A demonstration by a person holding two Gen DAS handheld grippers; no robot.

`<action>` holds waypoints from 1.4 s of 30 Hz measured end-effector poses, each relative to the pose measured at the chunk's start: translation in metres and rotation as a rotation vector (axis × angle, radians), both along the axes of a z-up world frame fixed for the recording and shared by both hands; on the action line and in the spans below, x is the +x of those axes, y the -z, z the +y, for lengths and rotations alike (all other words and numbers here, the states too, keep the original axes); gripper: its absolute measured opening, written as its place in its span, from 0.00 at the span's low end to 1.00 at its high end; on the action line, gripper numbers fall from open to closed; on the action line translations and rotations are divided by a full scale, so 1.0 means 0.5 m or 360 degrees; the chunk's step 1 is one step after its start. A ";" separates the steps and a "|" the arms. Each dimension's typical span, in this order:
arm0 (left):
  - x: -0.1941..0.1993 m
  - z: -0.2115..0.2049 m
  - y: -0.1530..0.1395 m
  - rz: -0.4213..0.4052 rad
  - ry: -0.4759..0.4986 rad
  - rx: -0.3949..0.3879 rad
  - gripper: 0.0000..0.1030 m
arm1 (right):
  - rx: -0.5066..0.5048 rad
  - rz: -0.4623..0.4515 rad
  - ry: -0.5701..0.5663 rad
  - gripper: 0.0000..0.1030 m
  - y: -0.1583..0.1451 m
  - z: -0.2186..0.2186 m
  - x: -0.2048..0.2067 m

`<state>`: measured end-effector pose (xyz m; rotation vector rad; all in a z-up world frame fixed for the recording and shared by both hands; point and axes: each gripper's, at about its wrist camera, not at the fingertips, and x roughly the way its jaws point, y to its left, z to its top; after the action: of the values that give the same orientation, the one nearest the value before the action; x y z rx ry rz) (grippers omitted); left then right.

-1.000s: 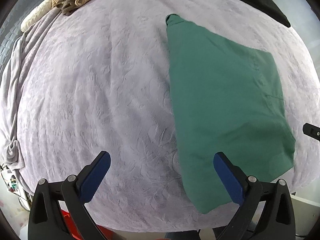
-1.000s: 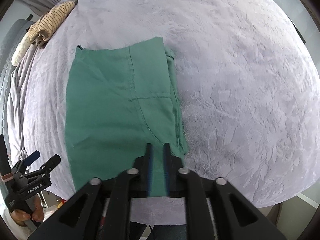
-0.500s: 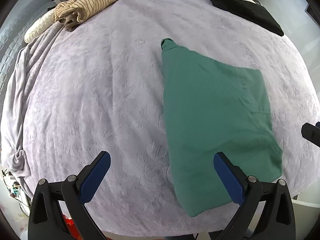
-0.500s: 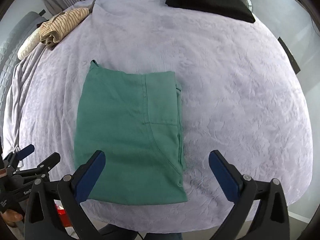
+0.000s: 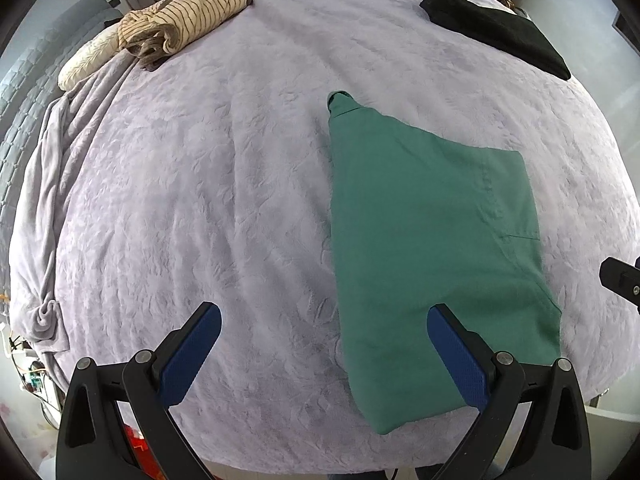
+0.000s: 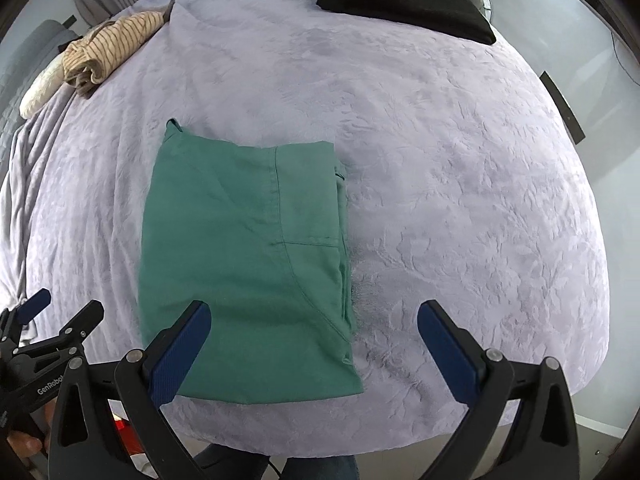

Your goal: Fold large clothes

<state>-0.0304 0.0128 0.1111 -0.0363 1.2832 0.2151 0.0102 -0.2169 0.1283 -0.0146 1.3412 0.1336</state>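
A green garment [image 5: 432,240] lies folded into a flat rectangle on the lilac bed cover [image 5: 220,184], near the bed's front edge. It also shows in the right wrist view [image 6: 248,264]. My left gripper [image 5: 324,344] is open and empty, held above the front edge with its right finger over the garment's left part. My right gripper [image 6: 314,340] is open and empty, held above the garment's near right corner. The left gripper's tips show at the left edge of the right wrist view [image 6: 60,312].
A striped beige garment [image 5: 184,20] lies crumpled at the far left by a pillow [image 5: 88,60]. A folded black garment [image 5: 496,28] lies at the far right. The cover hangs bunched over the left edge [image 5: 40,208].
My right gripper opened and let go of the green garment, then both grippers pulled back and up from the bed. The garment lies still.
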 end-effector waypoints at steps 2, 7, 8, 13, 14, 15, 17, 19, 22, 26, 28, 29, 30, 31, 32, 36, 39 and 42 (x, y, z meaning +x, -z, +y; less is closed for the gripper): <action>0.001 -0.004 -0.002 -0.0002 0.0010 0.0004 1.00 | -0.0001 0.0000 -0.0002 1.00 -0.001 0.000 -0.001; 0.003 -0.013 -0.002 0.0003 0.0038 0.0004 1.00 | -0.0003 0.0003 0.0002 1.00 0.000 0.001 -0.002; 0.003 -0.014 -0.002 0.0004 0.0042 0.0003 1.00 | -0.0003 0.0004 0.0002 1.00 0.001 0.001 -0.003; 0.002 -0.019 -0.002 0.0004 0.0050 -0.0003 1.00 | -0.0002 0.0004 0.0002 1.00 0.001 0.002 -0.003; 0.002 -0.019 -0.003 0.0002 0.0055 -0.0005 1.00 | -0.0003 0.0004 0.0001 1.00 0.000 0.003 -0.003; 0.002 -0.019 -0.004 -0.0001 0.0058 -0.0002 1.00 | -0.0003 0.0004 0.0003 1.00 0.000 0.003 -0.003; 0.002 -0.020 -0.005 -0.0004 0.0059 -0.0001 1.00 | -0.0003 0.0005 0.0000 1.00 0.002 0.004 -0.004; 0.002 -0.019 -0.004 -0.0003 0.0056 -0.0001 1.00 | -0.0005 0.0007 -0.0004 1.00 0.003 0.005 -0.003; 0.002 -0.019 -0.005 -0.0001 0.0050 -0.0004 1.00 | -0.0006 0.0011 -0.0011 1.00 0.004 0.006 0.000; 0.005 -0.018 -0.004 0.0007 0.0050 -0.0006 1.00 | -0.0009 0.0018 -0.0018 1.00 0.005 0.006 0.004; 0.005 -0.017 -0.004 0.0006 0.0050 -0.0008 1.00 | -0.0011 0.0018 -0.0021 1.00 0.005 0.007 0.005; 0.005 -0.017 -0.004 0.0007 0.0050 -0.0008 1.00 | -0.0010 0.0017 -0.0020 1.00 0.005 0.007 0.004; 0.005 -0.016 -0.003 0.0007 0.0049 -0.0007 1.00 | -0.0009 0.0017 -0.0021 1.00 0.005 0.007 0.004; 0.005 -0.017 -0.003 0.0008 0.0048 -0.0008 1.00 | -0.0010 0.0018 -0.0022 1.00 0.006 0.008 0.004; 0.005 -0.017 -0.003 0.0008 0.0047 -0.0008 1.00 | -0.0012 0.0019 -0.0024 1.00 0.006 0.008 0.006; 0.008 -0.014 0.000 0.0012 0.0050 -0.0009 1.00 | -0.0013 0.0026 -0.0023 1.00 0.008 0.007 0.011; 0.009 -0.012 0.001 0.0017 0.0054 -0.0010 1.00 | -0.0017 0.0029 -0.0025 1.00 0.008 0.007 0.016; 0.010 -0.007 0.004 0.0022 0.0055 -0.0012 1.00 | -0.0016 0.0029 -0.0025 1.00 0.008 0.008 0.015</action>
<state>-0.0254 0.0091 0.1091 -0.0193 1.2972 0.1809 0.0176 -0.2132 0.1243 -0.0328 1.3604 0.1407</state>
